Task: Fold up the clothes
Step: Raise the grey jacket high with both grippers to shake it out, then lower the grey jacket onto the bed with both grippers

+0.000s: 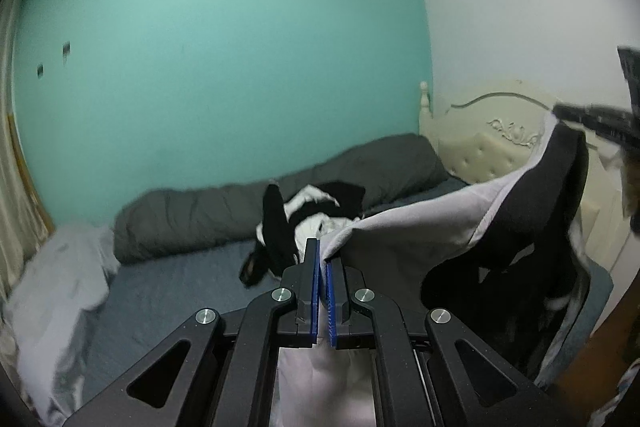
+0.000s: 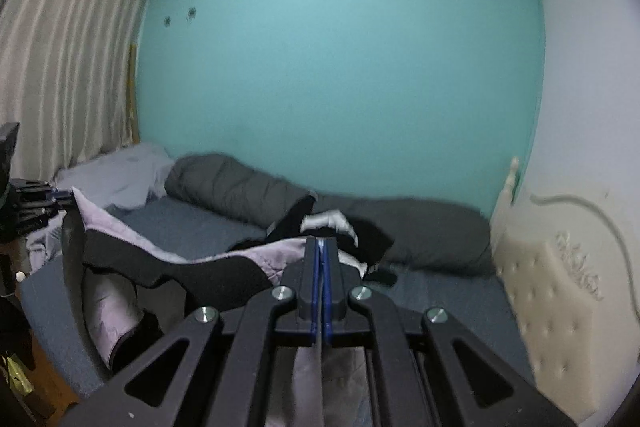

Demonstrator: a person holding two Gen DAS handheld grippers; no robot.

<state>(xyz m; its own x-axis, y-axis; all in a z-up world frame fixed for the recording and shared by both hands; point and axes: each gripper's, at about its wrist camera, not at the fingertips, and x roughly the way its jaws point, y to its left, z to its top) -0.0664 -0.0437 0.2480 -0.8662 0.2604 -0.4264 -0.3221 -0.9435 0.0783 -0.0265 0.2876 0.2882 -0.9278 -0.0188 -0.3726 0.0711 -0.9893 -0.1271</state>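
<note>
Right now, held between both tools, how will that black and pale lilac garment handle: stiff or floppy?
Probably floppy: the black and pale lilac garment sags between the left tool and right tool. Likely light, since pinched edges alone carry it. Its loose lower part hangs freely, so it may swing.

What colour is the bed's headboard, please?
Cream, with button tufting; the headboard shows best in the right wrist view.
</note>
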